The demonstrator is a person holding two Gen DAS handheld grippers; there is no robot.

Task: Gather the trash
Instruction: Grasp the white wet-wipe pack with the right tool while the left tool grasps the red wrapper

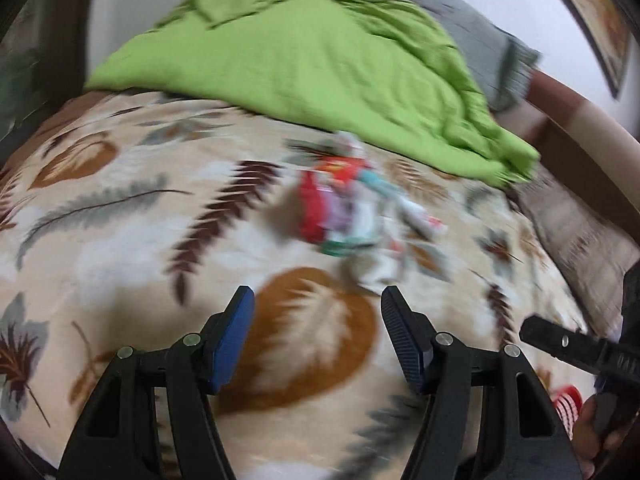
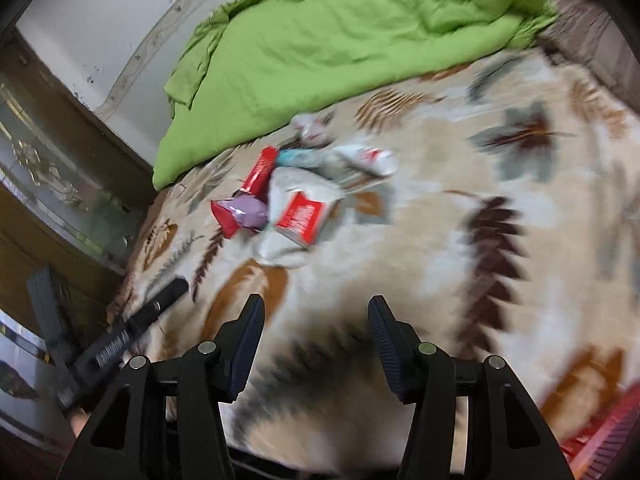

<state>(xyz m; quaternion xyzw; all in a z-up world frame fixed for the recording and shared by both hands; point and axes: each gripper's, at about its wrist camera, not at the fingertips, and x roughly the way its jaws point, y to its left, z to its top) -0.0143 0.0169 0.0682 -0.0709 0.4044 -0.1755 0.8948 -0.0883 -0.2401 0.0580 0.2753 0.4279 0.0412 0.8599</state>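
Left gripper (image 1: 318, 300): jaws apart, empty, aimed down over the leaf-print blanket (image 1: 120, 240), apparently ready to take trash.
Right gripper (image 2: 316, 308): likewise parted, holding nothing.
Trash pile (image 2: 296, 196): crumpled wrappers clustered mid-bed, ahead of both grippers.
Green quilt (image 2: 340, 32): bunched at far side.

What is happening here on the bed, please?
A person holds a gripper in each hand over a bed with a leaf-patterned blanket. A small pile of wrappers lies near a green quilt. The left gripper and the right gripper are both open and empty, short of the pile. No trash is picked up yet.
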